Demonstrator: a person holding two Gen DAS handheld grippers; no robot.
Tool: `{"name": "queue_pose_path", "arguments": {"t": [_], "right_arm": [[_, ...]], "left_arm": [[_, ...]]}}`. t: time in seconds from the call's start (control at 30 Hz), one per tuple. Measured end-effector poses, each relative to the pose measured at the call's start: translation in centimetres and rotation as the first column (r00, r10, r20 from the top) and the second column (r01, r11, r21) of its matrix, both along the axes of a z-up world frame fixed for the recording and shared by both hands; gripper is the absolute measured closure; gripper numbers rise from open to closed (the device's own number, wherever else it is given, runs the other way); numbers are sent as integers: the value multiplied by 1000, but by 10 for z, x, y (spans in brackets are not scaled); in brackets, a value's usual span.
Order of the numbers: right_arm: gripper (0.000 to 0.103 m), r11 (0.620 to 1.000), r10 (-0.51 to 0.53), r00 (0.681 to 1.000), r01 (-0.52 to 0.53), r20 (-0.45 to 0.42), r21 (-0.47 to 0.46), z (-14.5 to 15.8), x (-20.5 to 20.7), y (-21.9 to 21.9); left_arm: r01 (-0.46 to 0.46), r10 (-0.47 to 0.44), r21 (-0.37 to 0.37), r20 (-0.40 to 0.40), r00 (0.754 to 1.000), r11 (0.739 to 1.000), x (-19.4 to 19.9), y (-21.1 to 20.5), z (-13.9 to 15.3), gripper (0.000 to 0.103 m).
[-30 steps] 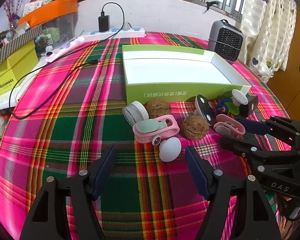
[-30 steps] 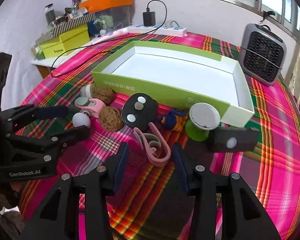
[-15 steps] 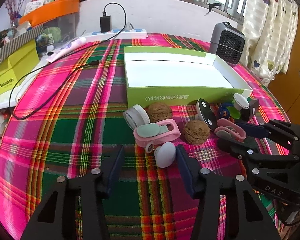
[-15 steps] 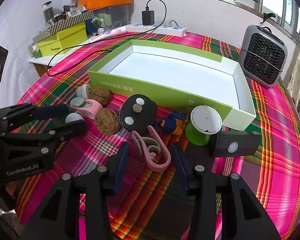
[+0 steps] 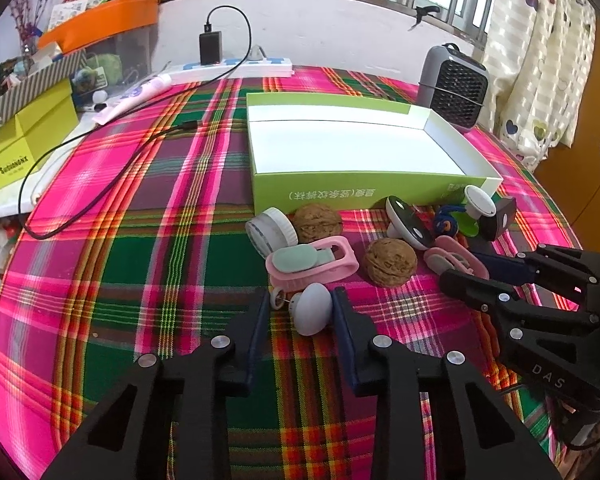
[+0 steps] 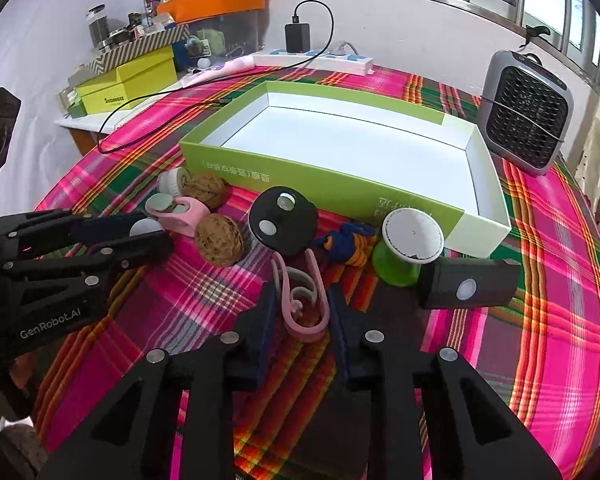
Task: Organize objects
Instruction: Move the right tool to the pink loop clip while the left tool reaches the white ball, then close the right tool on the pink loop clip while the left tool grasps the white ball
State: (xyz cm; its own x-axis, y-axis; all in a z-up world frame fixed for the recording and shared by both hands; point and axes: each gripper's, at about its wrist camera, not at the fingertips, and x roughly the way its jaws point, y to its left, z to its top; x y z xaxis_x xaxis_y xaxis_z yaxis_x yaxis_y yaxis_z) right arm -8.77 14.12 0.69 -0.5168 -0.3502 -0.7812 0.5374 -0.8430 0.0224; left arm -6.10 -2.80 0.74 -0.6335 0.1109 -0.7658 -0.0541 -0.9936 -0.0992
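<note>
The pale knob (image 5: pixel 313 313) now sits between the left hand-held gripper's (image 5: pixel 300 312) narrowed fingers; the right hand-held gripper (image 6: pixel 300 312) brackets the pink clip (image 6: pixel 300 300), unclamped.

Tablecloth (image 5: pixel 140 240): woven cloth, plaid, matt.
Box (image 5: pixel 352 192): card, smooth green outside, white matt inside.
Two walnuts (image 5: pixel 390 262): rough, wrinkled brown shell.
Pink clip (image 6: pixel 300 300): smooth, soft-looking plastic or rubber, matt.
Pale grey knob (image 5: pixel 312 312): smooth plastic, slight sheen.
Black disc (image 6: pixel 282 220): matt black, with pale glossy round insets.
Left gripper (image 5: pixel 300 320), right gripper (image 6: pixel 300 312): matt black plastic frames, bright metal screw heads, dark blue matt pads (image 5: pixel 342 328).
Small heater (image 6: pixel 526 112): grey plastic casing, black grille.
</note>
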Motion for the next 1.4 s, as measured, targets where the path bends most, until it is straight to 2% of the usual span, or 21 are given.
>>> {"name": "queue_pose_path", "arguments": {"t": [0.53,0.97,1.4], "right_arm": [[78,999,-12,1000,12,-5,-38,4,8,4],[78,997,-26,999,23,-37,-78,24,17,10],[78,996,-53,996,47,-73,-80,43,-5,6]], "left_arm": [[22,-21,2,-14,1000,1000,9,5,5,74],[53,-52,12,-71,996,999,15,11,28,74],[85,-82,19,-129,988,996,-10,14,49,74]]}}
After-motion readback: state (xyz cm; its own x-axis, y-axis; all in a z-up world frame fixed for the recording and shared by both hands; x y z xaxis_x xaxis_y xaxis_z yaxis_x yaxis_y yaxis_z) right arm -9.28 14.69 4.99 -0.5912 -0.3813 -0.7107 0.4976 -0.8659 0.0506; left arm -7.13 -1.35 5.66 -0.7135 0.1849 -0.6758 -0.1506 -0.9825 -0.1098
